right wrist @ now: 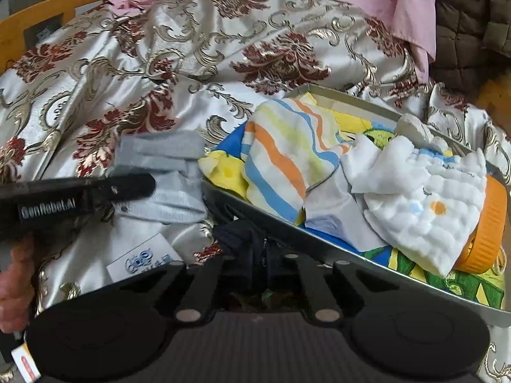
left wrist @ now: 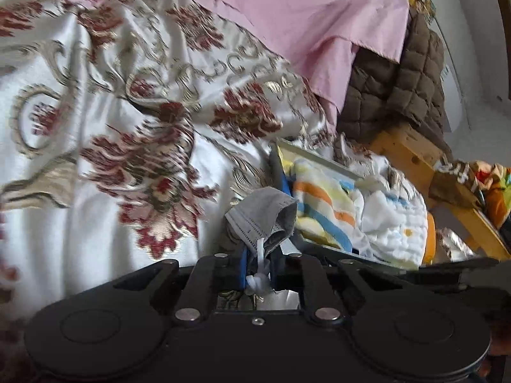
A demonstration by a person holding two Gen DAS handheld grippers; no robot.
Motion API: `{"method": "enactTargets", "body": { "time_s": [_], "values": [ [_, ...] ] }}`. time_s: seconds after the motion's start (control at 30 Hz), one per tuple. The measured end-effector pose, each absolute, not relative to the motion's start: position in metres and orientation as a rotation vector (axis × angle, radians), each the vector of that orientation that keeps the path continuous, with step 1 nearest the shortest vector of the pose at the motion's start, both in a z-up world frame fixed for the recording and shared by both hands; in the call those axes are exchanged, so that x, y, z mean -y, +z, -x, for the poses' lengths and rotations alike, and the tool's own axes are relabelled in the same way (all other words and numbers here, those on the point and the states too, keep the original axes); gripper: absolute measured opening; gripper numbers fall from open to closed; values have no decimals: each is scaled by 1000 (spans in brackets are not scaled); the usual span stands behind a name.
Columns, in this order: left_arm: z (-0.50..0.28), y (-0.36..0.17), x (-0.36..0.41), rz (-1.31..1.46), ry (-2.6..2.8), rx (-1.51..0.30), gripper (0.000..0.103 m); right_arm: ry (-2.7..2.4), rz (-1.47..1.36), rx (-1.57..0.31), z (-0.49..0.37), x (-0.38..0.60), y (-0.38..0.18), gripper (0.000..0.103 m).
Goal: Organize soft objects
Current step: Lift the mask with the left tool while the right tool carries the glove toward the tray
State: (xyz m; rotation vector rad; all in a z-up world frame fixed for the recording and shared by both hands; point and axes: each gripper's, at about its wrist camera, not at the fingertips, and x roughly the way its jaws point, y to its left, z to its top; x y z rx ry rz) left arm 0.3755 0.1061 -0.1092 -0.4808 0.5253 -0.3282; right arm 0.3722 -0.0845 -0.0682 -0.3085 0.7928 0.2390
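From the left wrist view, we see our left gripper [left wrist: 260, 252] with its fingers closed on a grey face mask [left wrist: 262, 215], held above the floral bedspread [left wrist: 95, 111] just beside a grey tray [left wrist: 319, 159]. The tray holds a striped cloth [left wrist: 322, 204] and a white quilted cloth [left wrist: 396, 223].

From the right wrist view, our right gripper [right wrist: 255, 255] has its fingers pinched on a dark cloth [right wrist: 238, 234] at the tray's near rim. An orange lid [right wrist: 485, 226] lies in the tray beside the white quilted cloth.

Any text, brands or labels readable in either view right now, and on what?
"GenRobot.AI": on the left tool's black body, right wrist view.
White card on the bedspread: blue logo and print, too blurred to read.
Brown tag by the bed frame: white marks, unreadable.
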Motion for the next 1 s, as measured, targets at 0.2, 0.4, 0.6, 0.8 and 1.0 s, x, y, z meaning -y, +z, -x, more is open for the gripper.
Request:
{"method": "enactTargets", "body": {
  "time_s": [0.2, 0.4, 0.6, 0.8, 1.0],
  "values": [
    [-354, -90, -109, 461, -288, -495, 13, 295, 236, -710, -345, 92, -57, 4],
    [-331, -68, -101, 401, -308, -507, 13, 324, 172, -644, -316, 100, -33, 4],
    [-305, -45, -84, 358, -353, -533, 13, 336, 157, -591, -278, 114, -5, 4],
    [-274, -20, -55, 290, -410, -547, 13, 327, 160, -542, -231, 137, 25, 4],
    [-232, -3, -24, 240, -486, -557, 13, 310, 169, -535, -181, 166, 45, 4]
  ]
}}
